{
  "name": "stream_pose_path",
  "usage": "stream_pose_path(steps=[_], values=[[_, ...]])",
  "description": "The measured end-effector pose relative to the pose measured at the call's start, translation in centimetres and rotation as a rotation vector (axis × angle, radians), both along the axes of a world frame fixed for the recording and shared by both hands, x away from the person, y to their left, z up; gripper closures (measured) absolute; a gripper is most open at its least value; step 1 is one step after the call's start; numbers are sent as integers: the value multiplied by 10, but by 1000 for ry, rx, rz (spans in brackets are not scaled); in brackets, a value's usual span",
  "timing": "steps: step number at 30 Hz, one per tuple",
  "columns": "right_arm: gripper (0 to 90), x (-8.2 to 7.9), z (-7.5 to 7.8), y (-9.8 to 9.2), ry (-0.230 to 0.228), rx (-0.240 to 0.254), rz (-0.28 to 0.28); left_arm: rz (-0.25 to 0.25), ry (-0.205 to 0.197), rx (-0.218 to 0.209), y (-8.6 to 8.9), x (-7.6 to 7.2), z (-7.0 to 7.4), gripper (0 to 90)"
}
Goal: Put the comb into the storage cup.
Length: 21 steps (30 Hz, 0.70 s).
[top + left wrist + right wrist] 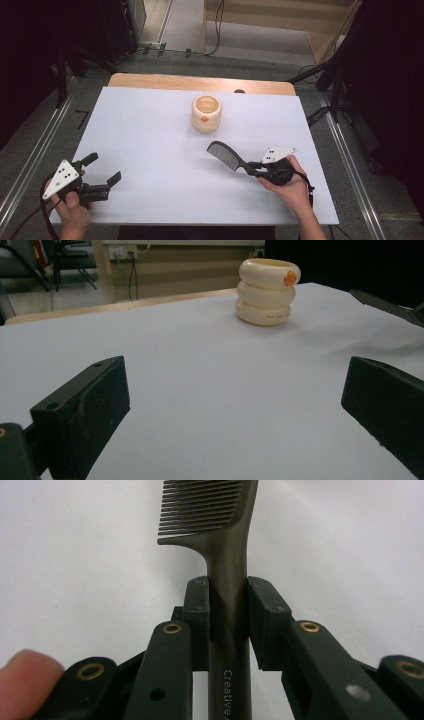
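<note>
A dark comb (227,156) is held by its handle in my right gripper (253,170), at the table's right front, with its toothed head pointing toward the cup. In the right gripper view both pads press on the comb handle (227,605), and the teeth run off the top edge. A cream ribbed cup (206,113) with an orange mark stands upright at the middle back; the same cup (267,291) shows ahead in the left gripper view. My left gripper (104,169) rests at the left front, open, with nothing between its jaws.
A white sheet (150,150) covers the table, with a strip of wooden edge (200,82) along the back. Cables and dark stands lie on the floor beyond it. The comb's tip (390,307) enters the left gripper view at the right.
</note>
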State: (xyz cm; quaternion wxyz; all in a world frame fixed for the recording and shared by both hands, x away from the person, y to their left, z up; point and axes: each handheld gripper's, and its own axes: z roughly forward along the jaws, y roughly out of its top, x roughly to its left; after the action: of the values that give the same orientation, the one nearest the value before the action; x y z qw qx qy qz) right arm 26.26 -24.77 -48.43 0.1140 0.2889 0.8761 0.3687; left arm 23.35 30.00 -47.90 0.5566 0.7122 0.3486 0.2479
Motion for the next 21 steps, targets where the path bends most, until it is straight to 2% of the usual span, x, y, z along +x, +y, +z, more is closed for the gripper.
stream_pose_path(steps=[4,11,15,18,21], values=[[704,-2,2,0,-21,41,-6,-15,1,-22,-6,-1,3,0],[705,-4,6,-2,-60,77,-4,-31,-26,-35,-18,-6,13,0],[705,-5,6,-3,-70,112,-14,-48,-25,-33,-25,-5,17,0],[705,-6,7,-3,-87,119,-18,-62,-22,-44,-31,-5,19,0],[704,-7,8,-3,-99,144,-17,-77,-18,-33,-38,-5,21,0]])
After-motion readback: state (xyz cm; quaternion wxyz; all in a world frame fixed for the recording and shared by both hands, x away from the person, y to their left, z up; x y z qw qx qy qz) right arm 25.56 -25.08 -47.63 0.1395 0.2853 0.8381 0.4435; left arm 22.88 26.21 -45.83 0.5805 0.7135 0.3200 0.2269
